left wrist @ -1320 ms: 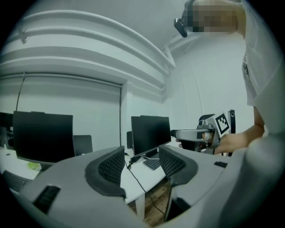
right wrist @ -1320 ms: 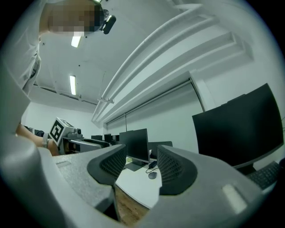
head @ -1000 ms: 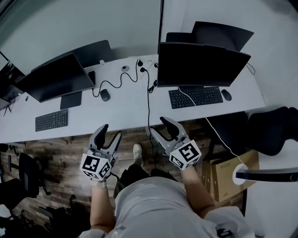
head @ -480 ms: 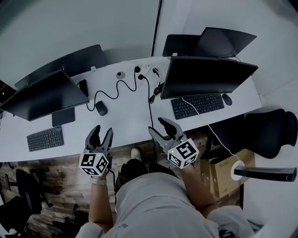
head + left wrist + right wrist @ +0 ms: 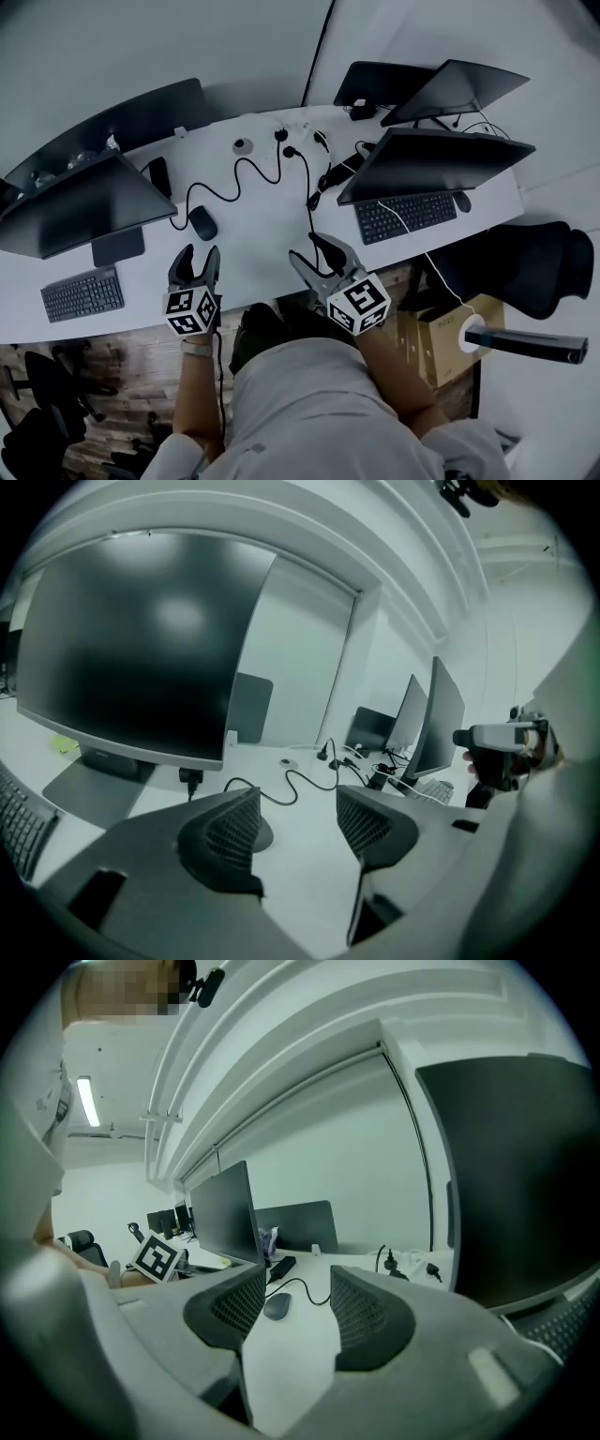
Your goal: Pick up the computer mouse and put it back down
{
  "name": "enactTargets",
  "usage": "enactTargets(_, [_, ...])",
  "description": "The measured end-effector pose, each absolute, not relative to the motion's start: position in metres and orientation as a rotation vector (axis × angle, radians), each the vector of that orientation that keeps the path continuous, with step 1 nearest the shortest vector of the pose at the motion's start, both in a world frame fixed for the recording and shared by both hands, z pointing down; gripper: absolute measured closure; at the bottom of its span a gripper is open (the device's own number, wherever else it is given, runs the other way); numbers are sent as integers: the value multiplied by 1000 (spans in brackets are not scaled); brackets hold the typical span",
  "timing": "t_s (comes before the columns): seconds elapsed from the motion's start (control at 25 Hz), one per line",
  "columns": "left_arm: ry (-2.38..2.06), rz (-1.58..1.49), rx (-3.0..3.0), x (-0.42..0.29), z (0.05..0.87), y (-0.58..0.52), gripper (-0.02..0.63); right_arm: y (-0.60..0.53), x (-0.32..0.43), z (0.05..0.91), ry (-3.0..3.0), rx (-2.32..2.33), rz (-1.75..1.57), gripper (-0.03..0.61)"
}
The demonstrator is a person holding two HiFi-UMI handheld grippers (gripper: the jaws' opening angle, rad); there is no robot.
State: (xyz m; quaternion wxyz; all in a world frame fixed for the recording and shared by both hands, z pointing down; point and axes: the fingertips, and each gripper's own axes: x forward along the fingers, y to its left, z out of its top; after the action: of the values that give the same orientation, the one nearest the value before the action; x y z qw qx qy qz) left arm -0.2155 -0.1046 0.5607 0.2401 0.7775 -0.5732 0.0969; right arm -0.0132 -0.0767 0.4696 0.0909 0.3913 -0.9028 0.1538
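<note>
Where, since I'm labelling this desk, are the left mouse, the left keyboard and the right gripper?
left mouse (image 5: 202, 223), head view, middle of its dark shell.
left keyboard (image 5: 82, 294), head view, middle of its keys.
right gripper (image 5: 303, 247), head view, midway between its fingertips.

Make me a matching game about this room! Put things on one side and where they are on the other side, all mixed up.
Things:
1. computer mouse
2. cardboard box
3. black chair

Places:
A. on the wooden floor, in front of the desk
B. past the right end of the desk
C. on the white desk, next to the left monitor

Pairs: 1-C, 2-A, 3-B
</note>
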Motion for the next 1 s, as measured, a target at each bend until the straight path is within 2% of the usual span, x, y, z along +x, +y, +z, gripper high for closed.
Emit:
enactTargets(0.32, [-1565,373,2009,-234,620,-142,364,-104,-33,501,-2639,1175,617,382])
enactTargets(0.72, [-1599,489,1859,-239,675,-169,301,-117,-19,525,-2550,1249,748,382])
enactTargets(1.0, [-1616,623,1794,-242,703,-180,285,-116,-14,538,-2508,1257,796,382])
